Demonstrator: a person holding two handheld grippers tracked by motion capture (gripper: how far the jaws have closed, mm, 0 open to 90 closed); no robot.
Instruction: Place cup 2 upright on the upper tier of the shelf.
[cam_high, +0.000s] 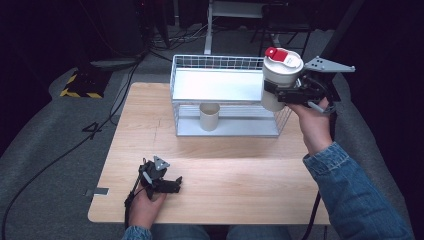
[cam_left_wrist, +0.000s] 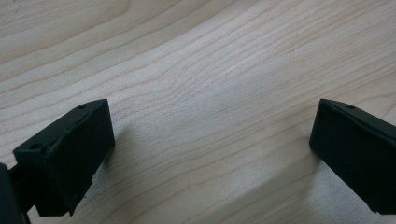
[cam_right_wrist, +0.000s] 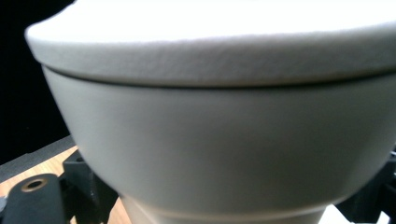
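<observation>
A tall cream container with a white lid and a red flip cap hangs in the air beside the right end of a white wire rack, and my right gripper is shut on its body. Up close in the right gripper view, the container's cream wall and its lid rim fill most of the picture. A small cream cup stands upright on the rack's lower shelf. My left gripper rests low over the wooden table near its front left, open, with bare wood between its jaws.
The wooden table has the two-level rack at its back edge, with a white upper shelf. Cables run across the grey floor at the left, and a yellow-black striped block lies beyond the table's back left.
</observation>
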